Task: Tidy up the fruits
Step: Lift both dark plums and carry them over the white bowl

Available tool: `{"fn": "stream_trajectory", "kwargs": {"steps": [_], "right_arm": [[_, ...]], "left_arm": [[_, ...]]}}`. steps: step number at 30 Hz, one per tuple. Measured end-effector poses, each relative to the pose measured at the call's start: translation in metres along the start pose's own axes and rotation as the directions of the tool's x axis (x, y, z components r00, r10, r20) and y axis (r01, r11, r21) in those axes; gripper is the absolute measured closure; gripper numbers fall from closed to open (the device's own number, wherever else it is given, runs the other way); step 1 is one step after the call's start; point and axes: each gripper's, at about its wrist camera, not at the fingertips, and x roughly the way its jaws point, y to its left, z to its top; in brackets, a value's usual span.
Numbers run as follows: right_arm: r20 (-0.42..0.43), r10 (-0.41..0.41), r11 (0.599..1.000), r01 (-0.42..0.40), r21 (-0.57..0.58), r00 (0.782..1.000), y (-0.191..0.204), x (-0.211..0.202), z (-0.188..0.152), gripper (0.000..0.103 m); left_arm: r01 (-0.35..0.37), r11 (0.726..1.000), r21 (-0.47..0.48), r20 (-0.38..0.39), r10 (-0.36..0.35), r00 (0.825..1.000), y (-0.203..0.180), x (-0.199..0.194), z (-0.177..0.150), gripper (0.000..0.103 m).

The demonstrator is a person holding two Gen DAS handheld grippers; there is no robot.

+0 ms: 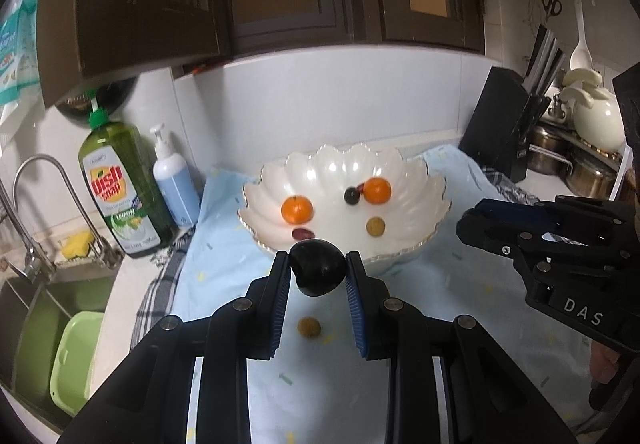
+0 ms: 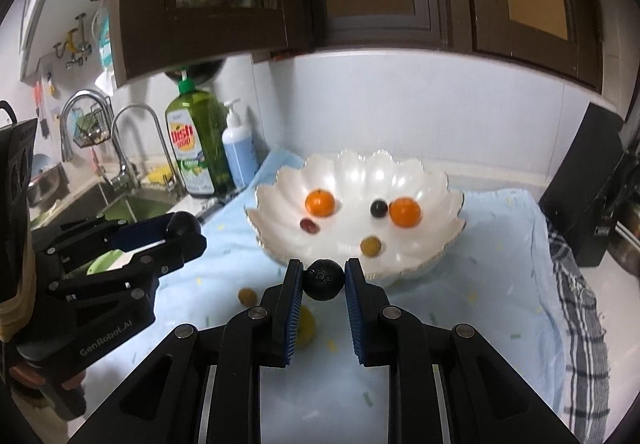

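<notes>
A white scalloped bowl (image 1: 416,179) (image 2: 424,179) stands on a light blue cloth. It holds two oranges (image 1: 297,209) (image 1: 377,190), a small dark grape (image 1: 351,195), a red date (image 1: 302,233) and a tan fruit (image 1: 375,226). My left gripper (image 1: 318,270) is shut on a smooth dark plum (image 1: 318,272) just before the bowl's near rim; it also shows in the right wrist view (image 2: 182,228). My right gripper (image 2: 323,280) is shut on a dark rough-skinned fruit (image 2: 324,280) at the near rim. A tan fruit (image 1: 309,327) (image 2: 247,296) and a yellowish fruit (image 2: 306,324) lie on the cloth.
Green dish soap (image 1: 116,179) and a blue pump bottle (image 1: 174,179) stand left of the bowl. A sink with faucet (image 1: 36,244) is at far left. A black knife block (image 1: 504,123) and pots (image 1: 580,163) are at right. Dark cabinets hang overhead.
</notes>
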Motion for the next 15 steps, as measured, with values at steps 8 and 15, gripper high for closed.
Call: {"fn": "stream_trajectory", "kwargs": {"steps": [8, 15], "right_arm": [[0.066, -0.026, 1.000, 0.027, -0.011, 0.998, -0.007, -0.001, 0.019, 0.080], [0.098, -0.062, 0.997, 0.065, -0.032, 0.993, -0.013, 0.005, 0.033, 0.080]], "left_arm": [[0.005, 1.000, 0.010, 0.050, -0.006, 0.999, -0.001, -0.001, 0.017, 0.075], [0.011, 1.000, 0.011, 0.061, -0.012, 0.998, -0.002, 0.010, 0.032, 0.075]]}}
